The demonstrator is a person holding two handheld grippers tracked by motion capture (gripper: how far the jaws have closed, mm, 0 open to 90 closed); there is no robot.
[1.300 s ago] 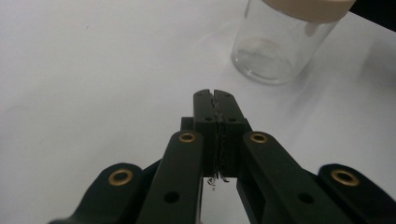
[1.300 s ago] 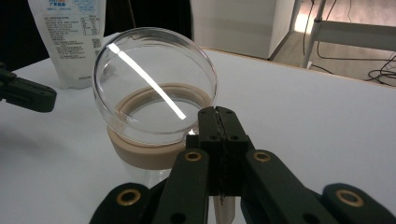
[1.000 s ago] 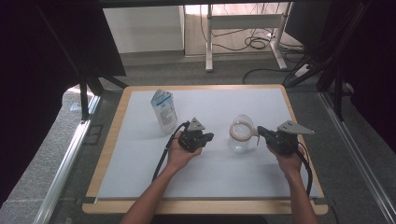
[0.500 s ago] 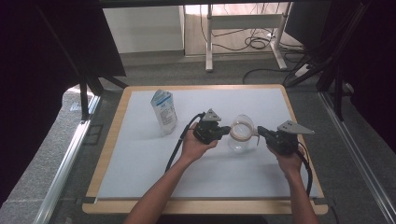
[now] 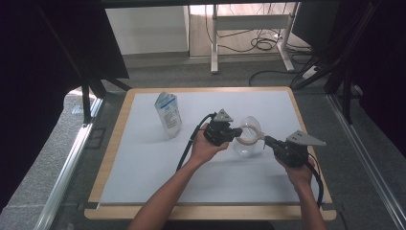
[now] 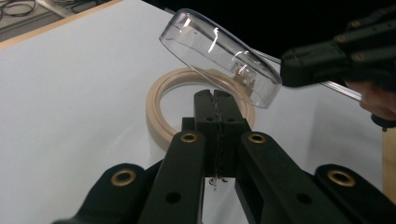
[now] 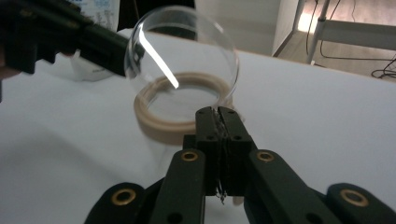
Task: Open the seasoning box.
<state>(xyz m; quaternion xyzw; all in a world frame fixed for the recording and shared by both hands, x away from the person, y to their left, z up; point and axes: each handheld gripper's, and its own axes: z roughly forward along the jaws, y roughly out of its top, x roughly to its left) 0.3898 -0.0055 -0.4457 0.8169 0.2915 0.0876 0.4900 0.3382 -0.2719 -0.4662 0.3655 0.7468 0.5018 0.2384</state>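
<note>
A clear glass jar (image 5: 246,143) with a beige ring (image 6: 159,107) at its mouth stands mid-table, its clear lid (image 6: 210,51) tilted up. My left gripper (image 5: 238,130) comes from the left; its jaws are pressed together, tips at the ring's near edge (image 6: 215,95), under the lid. From the right, my right gripper (image 5: 265,140) meets the jar, its tips at the ring (image 7: 215,112). Its jaws have just been opening a touch, but look shut with nothing visible between them. Each gripper view shows the other gripper (image 6: 327,56) (image 7: 70,37) against the lid's edge.
A blue-and-white carton (image 5: 168,115) stands upright at the back left of the white mat (image 5: 143,163), apart from the jar. The wooden board's edge (image 5: 206,211) runs along the front. Cables trail from both grippers over the mat.
My left hand has travelled right across the mat and a little up, from beside the carton to the jar. The right hand has stayed at the jar's right side.
</note>
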